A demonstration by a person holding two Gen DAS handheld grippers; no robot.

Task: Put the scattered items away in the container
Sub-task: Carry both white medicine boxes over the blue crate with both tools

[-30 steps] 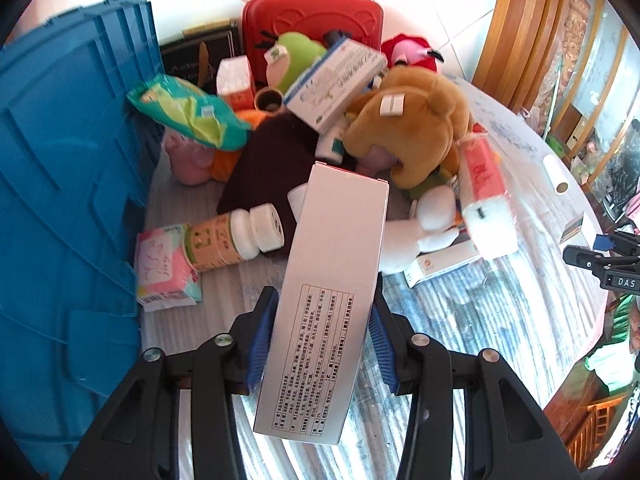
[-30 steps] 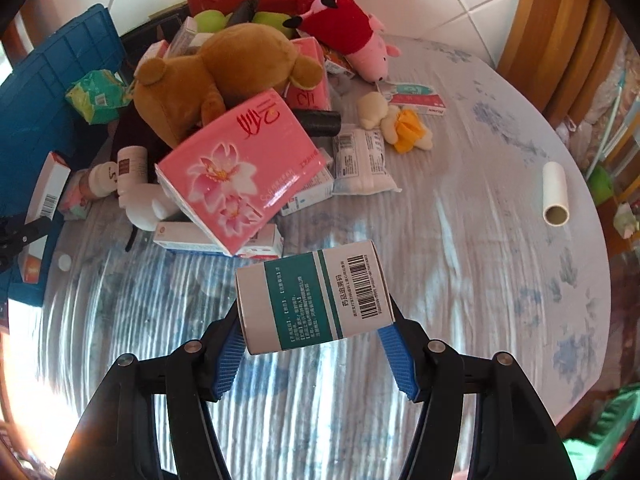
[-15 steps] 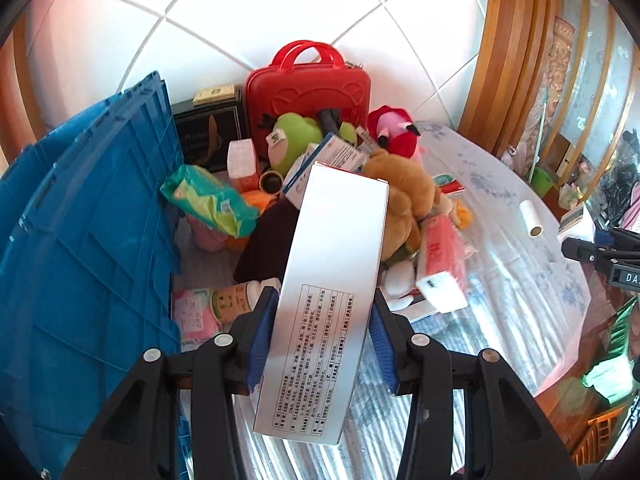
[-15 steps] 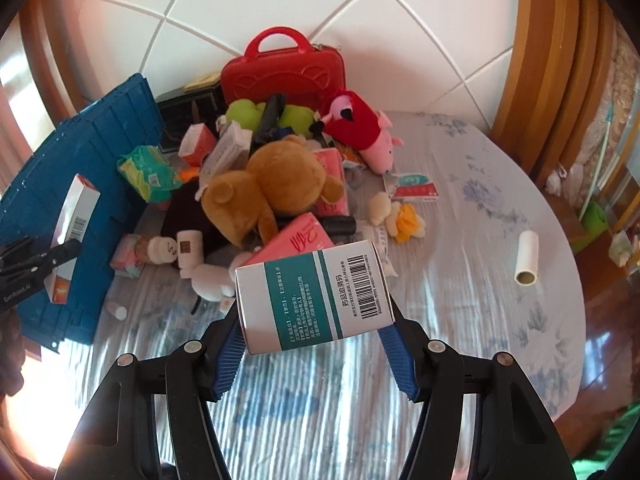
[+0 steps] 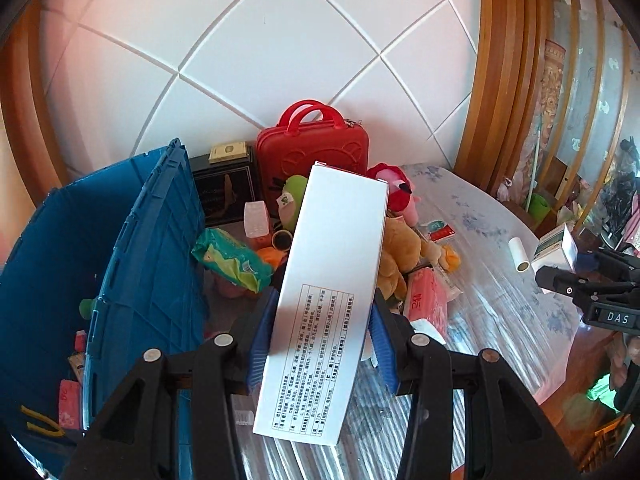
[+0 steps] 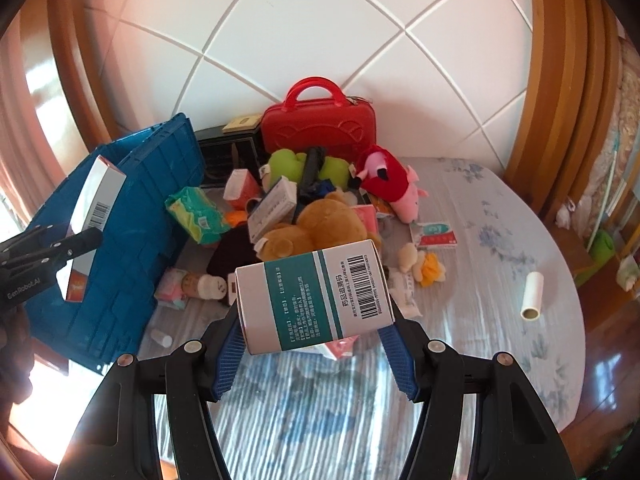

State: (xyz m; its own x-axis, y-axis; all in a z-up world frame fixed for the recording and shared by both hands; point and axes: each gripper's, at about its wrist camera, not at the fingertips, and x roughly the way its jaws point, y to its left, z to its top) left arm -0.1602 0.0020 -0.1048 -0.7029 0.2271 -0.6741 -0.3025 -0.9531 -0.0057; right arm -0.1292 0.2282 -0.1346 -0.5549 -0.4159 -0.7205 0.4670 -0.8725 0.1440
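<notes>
The left claw [image 5: 318, 344] grips a tall white box [image 5: 328, 300] beside the blue crate [image 5: 148, 248]; the right claw [image 6: 316, 344] clamps a green-striped box [image 6: 314, 294] above the bench [image 6: 500, 280]. Risk: either box (smooth card, held at one end) may pivot and drop short of the crate rim.

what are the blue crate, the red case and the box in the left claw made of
Blue crate: rigid moulded plastic, matte, judging by its ribbed walls. Red case: seemingly hard plastic with a slight sheen, embossed face and moulded handle. White box in the left claw: likely coated cardboard, with crisp folded edges and printed text.
</notes>
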